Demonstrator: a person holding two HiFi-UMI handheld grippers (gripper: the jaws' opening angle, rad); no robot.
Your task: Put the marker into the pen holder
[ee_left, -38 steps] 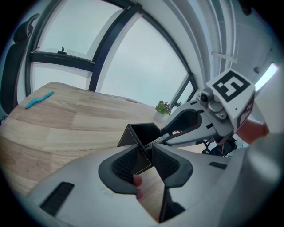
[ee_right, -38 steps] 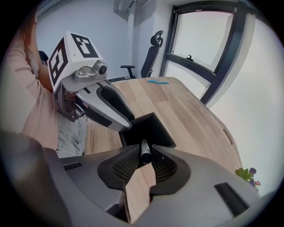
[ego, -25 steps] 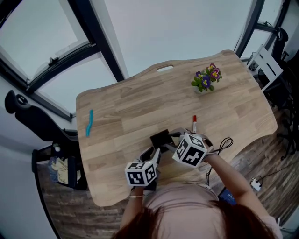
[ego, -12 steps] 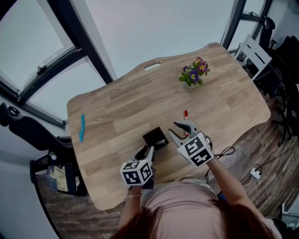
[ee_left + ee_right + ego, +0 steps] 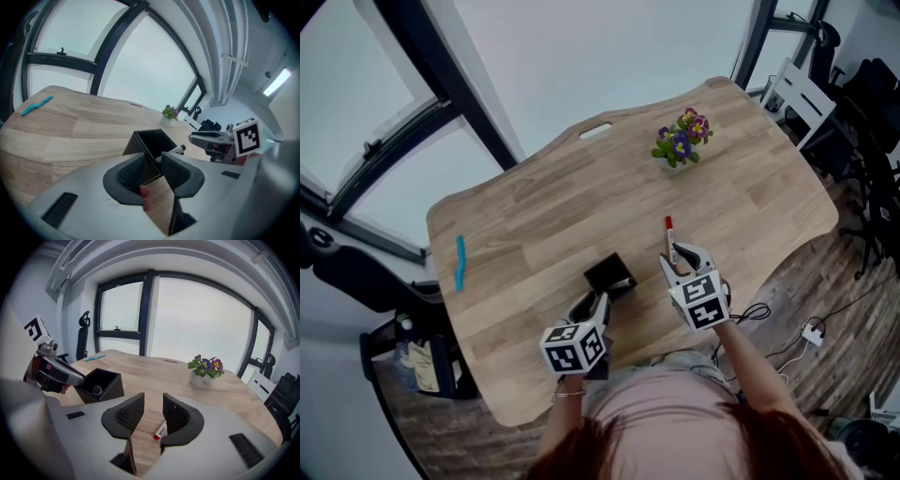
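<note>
Pinching holder (image 5: 609, 275) rim; mkr (image 5: 669, 234) clear.

Nothing in these views can be read: no word, number or brand. The cube (image 5: 575, 346) on the left tongs (image 5: 596, 305) and the cube (image 5: 701, 302) on the right tongs (image 5: 684, 255) bear only black-and-white square code patterns, without letters or digits. The marker (image 5: 161, 431) on the counter (image 5: 154, 376) has a white label with dark print beside its red cap, too small to make out.
</note>
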